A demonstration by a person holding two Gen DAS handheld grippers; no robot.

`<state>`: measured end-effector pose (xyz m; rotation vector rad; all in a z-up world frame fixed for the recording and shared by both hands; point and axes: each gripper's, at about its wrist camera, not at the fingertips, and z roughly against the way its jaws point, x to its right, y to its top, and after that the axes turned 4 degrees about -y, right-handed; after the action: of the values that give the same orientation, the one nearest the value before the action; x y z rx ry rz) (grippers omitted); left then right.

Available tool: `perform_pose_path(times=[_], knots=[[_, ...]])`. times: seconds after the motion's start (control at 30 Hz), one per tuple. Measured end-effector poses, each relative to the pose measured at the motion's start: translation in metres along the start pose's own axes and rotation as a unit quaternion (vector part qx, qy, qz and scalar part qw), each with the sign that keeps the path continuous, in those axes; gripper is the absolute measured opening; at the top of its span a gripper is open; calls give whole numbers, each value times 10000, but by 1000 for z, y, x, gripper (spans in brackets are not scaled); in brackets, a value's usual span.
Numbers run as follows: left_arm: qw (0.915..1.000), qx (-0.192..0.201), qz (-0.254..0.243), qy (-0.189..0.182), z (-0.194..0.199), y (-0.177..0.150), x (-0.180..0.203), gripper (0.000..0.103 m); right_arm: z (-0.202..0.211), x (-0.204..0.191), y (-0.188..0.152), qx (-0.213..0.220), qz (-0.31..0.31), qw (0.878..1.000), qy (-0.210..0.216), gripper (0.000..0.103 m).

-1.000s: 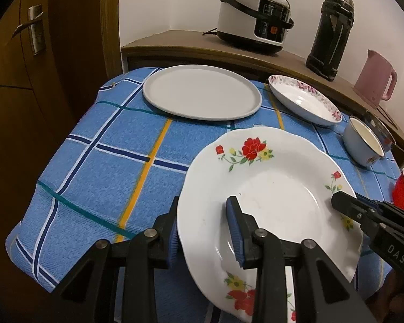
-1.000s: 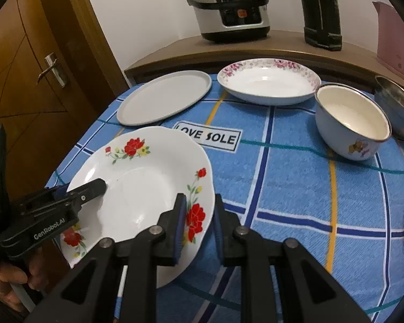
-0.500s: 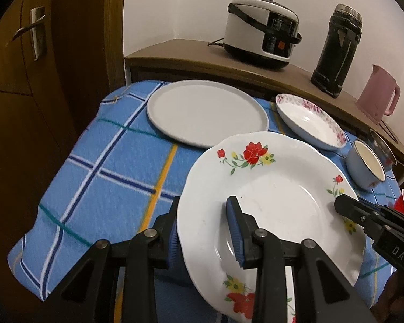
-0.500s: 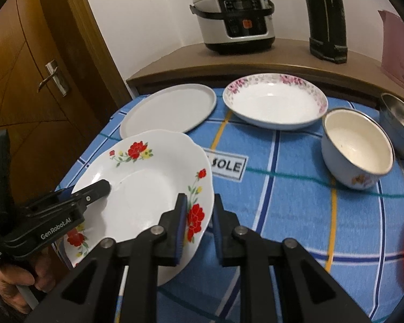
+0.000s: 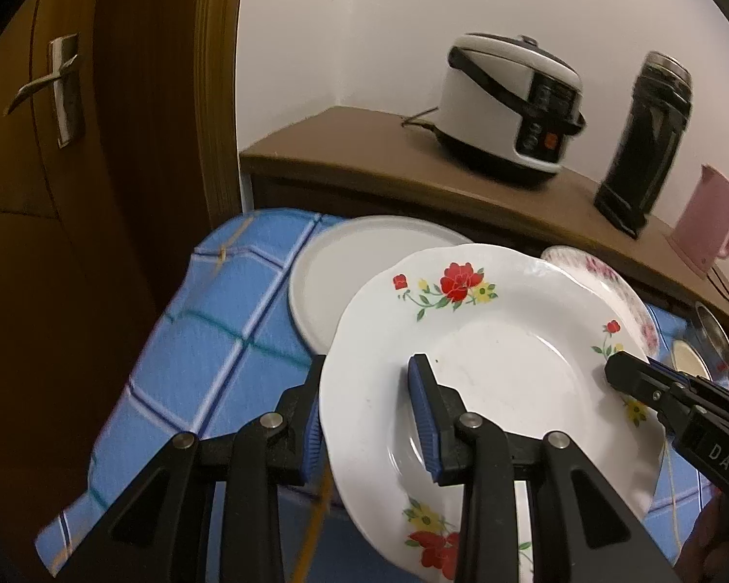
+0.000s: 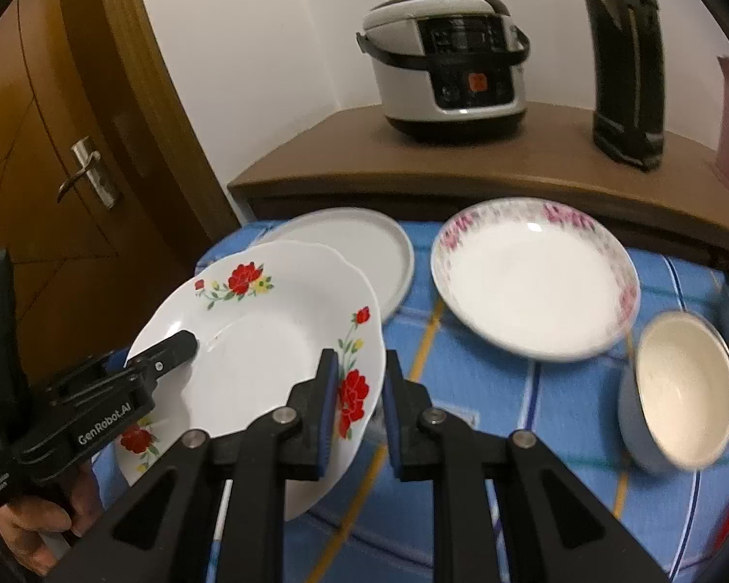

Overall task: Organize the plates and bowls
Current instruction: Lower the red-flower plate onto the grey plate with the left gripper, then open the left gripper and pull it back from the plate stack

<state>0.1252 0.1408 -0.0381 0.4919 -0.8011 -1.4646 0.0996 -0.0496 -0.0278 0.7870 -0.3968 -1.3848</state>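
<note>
Plate [image 5: 491, 364] w/ red flowers is up off the worktop [image 5: 204, 340], held between both your grippers, tilted, its far edge over the flat white plate [image 5: 325, 267]. Going L to R: door handle [image 5: 53, 87] far left, then the blue checked cloth on the worktop, then the flat plate at the back-left corner. Your left gripper [image 5: 369, 418] has the flower plate's left rim between its fingers – one blue pad under the rim, the other on the inside face, so it's clamped on the plate at a middling gap. Your right gripper [image 6: 357, 398] pinches the opposite rim, right at the red flower print, fingers narrow and closed on the plate. In the right wrist view the left gripper's tip [image 6: 170, 345] lies on the plate's inner face. Next right: pink-rimmed dish [image 6: 534, 282] on the cloth, just beside the flat plate, apart from the held one. Then the cream bowl [image 6: 680, 398], near the dish, blurred. Behind, on the brown shelf [image 6: 461, 170]: rice cooker [image 6: 447, 58], black flask [image 6: 627, 63], pink jug [image 5: 709, 223] at far right.
</note>
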Motion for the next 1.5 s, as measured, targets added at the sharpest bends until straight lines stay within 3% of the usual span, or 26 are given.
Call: perform_pose_path(times=[0.67, 1.07, 1.5], knots=[[9992, -24, 288, 288, -80, 57, -22, 35, -88, 5, 61, -14, -223, 9997, -51, 18], [9981, -206, 397, 417, -107, 52, -30, 35, -128, 3, 58, -239, -132, 9996, -99, 19], [9980, -251, 437, 376, -110, 52, -32, 35, -129, 6, 55, -142, -138, 9998, -83, 23]])
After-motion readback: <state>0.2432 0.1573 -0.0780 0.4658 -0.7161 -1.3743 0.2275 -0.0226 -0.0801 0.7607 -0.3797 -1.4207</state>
